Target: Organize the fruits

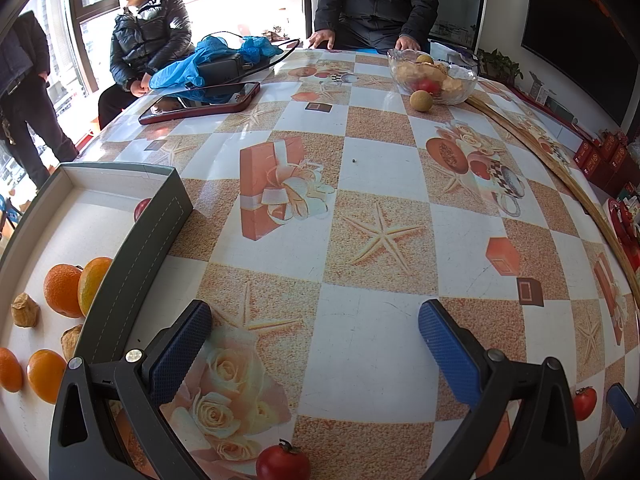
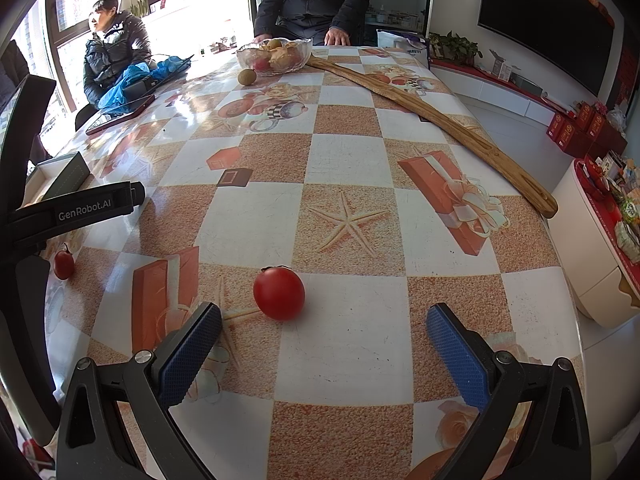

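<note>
The patterned table [image 2: 352, 152] bears a tomato [image 2: 279, 294], bowl [image 2: 276, 58], tray [image 1: 140, 240] and phone [image 1: 200, 103].

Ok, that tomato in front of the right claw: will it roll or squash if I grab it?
The tomato looks round and sits free on the glossy tablecloth, so a nudge would probably roll it. Its skin looks smooth and thin, so close the open right claw gently.

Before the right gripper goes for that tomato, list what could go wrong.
1. The tomato is round and lies loose on the glossy tablecloth; a jaw nudging it may send it rolling.
2. It sits left of centre between the open jaws of the right gripper, so closing now could clip it off-centre.
3. The left gripper hangs close by, near the box; the two could collide.
</note>
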